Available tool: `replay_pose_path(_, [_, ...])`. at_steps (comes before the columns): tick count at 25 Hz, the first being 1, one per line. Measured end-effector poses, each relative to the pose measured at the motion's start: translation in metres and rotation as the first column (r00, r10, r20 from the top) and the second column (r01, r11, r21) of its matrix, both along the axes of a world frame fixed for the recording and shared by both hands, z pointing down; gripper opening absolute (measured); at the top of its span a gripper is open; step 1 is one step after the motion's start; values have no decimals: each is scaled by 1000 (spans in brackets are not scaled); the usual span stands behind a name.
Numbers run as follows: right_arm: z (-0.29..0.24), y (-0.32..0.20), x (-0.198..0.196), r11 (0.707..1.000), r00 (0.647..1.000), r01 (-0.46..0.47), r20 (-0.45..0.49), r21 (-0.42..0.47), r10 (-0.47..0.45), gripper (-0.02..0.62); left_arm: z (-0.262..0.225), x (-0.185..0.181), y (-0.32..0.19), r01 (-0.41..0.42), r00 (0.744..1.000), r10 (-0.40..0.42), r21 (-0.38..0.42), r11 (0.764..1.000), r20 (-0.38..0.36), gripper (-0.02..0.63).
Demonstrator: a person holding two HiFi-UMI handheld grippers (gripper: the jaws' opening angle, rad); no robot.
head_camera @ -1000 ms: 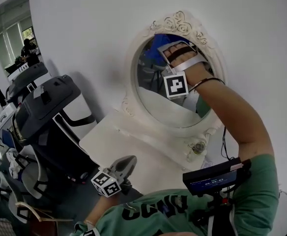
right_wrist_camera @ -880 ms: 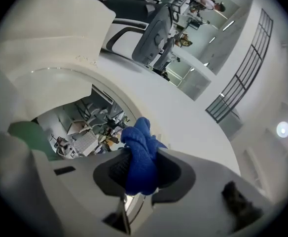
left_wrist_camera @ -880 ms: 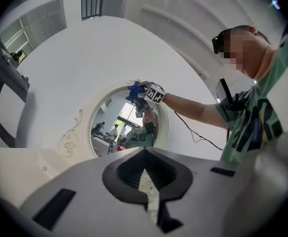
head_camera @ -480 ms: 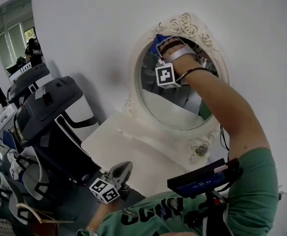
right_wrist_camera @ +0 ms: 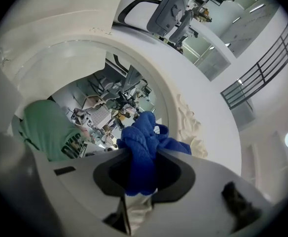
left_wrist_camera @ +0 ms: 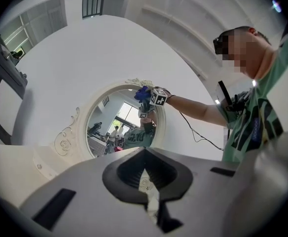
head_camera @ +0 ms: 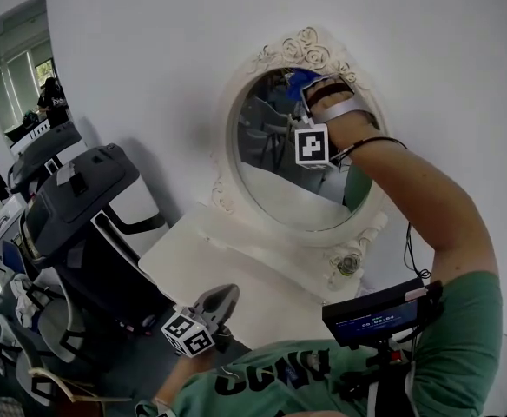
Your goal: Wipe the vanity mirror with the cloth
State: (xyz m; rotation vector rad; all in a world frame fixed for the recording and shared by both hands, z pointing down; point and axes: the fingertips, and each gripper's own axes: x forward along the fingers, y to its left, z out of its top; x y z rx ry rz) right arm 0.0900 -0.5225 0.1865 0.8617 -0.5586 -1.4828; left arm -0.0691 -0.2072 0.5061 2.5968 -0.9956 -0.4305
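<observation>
Two grippers: your right gripper [head_camera: 312, 83] is clamped on the blue cloth [right_wrist_camera: 142, 141] at the upper right of the vanity mirror [head_camera: 266, 176]; your left gripper [head_camera: 222, 295], jaws together, hangs low near you.

mirror glass [head_camera: 275, 168] glossy, sharply reflective. frame [head_camera: 310, 49] cream, moulded scrolls and roses, smooth satin finish; plaster or resin, cannot tell. cloth [right_wrist_camera: 143, 137] blue, soft looped terry pile, matt. right gripper [right_wrist_camera: 140, 153] and left gripper [left_wrist_camera: 145, 154]: pale grey matt plastic shells, darker matt lining round the jaws. wall [head_camera: 149, 59] white, matt, smooth. vanity top [head_camera: 223, 272] white, smooth, low sheen. chair [head_camera: 80, 194] dark grey plastic shell, slight gloss. t-shirt [head_camera: 462, 341] green knit fabric, matt.
</observation>
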Motion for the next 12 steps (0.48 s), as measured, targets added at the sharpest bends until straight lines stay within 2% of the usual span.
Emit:
replay_pose_path(6, [7,32,48,995,995,-100,1,-25,100,87,-7,14,2,-31,1000,31,18,999,4,6])
replay_pose_path(12, [14,39,56,995,996,-87,18,-43,87,87,-8,9,8,-11,1000,11,20,1000,6,6])
